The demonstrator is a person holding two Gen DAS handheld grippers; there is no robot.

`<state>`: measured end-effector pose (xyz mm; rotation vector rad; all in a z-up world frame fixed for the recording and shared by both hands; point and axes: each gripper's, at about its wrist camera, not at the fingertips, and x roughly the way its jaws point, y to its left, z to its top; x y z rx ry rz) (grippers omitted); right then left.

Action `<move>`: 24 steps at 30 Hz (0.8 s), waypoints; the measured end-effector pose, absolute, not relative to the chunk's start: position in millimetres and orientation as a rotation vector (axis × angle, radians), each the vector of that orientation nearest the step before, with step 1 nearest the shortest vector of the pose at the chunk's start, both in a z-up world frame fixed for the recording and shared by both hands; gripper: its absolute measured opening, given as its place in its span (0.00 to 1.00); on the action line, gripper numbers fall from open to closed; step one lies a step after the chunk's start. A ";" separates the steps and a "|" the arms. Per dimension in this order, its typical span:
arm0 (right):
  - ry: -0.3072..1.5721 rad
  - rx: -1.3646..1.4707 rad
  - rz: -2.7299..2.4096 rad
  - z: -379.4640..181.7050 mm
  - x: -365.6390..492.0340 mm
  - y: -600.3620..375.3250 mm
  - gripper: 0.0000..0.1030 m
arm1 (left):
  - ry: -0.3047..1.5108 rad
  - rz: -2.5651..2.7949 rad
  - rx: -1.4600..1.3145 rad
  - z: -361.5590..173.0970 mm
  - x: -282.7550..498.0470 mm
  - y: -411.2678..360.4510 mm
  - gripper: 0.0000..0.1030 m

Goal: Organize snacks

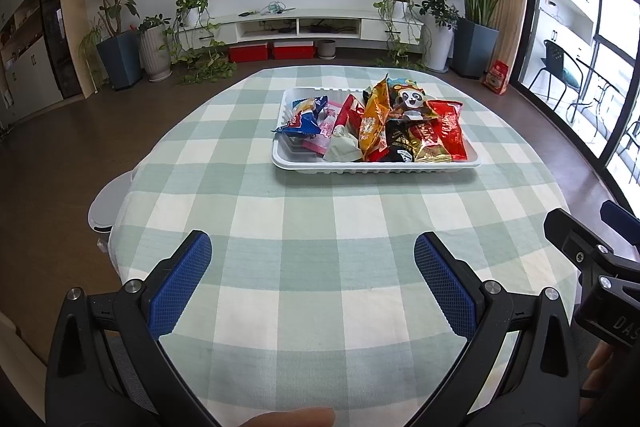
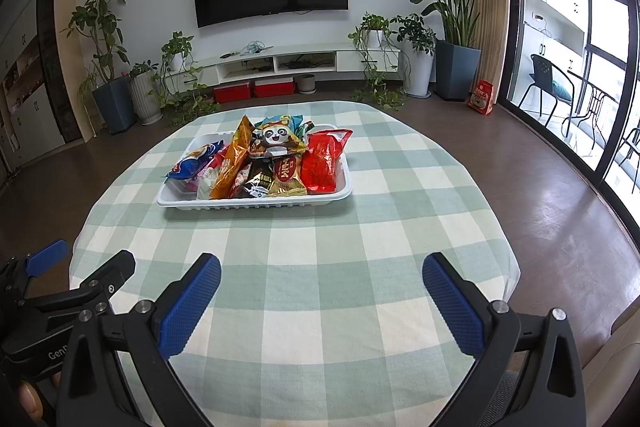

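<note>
Toward far edge of table [image 1: 248, 219], white tray [image 1: 376, 167] heaped w/ snack packs [image 1: 376, 123]: light, crinkly, slippery foil, prob best pinched at crimped ends; left gripper [image 1: 312, 267] & right gripper [image 2: 320, 287] both spread wide, holding nothing, over near edge.

Lower packets in white tray [image 1: 376, 169] buried under top layer, kinds untellable. Packet print too small to read. Right gripper [image 1: 600, 247] cut by frame edge in left wrist view; fingertip [image 1: 296, 417] cropped at bottom.
</note>
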<state>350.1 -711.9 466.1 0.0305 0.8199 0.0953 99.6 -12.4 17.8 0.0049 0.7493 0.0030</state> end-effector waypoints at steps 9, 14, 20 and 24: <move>0.820 0.030 0.096 467.0 349.9 -712.1 1.00 | 0.750 0.003 0.004 17.5 99.2 -13.5 1.00; 0.821 0.030 0.096 467.6 349.8 -712.2 1.00 | 0.750 0.004 0.003 18.1 99.7 -11.6 1.00; 0.822 0.029 0.096 468.1 349.8 -712.2 1.00 | 0.751 0.003 0.003 18.4 99.0 -12.0 1.00; 0.822 0.029 0.096 468.4 349.7 -712.3 1.00 | 0.751 0.003 0.004 18.0 98.4 -13.5 1.00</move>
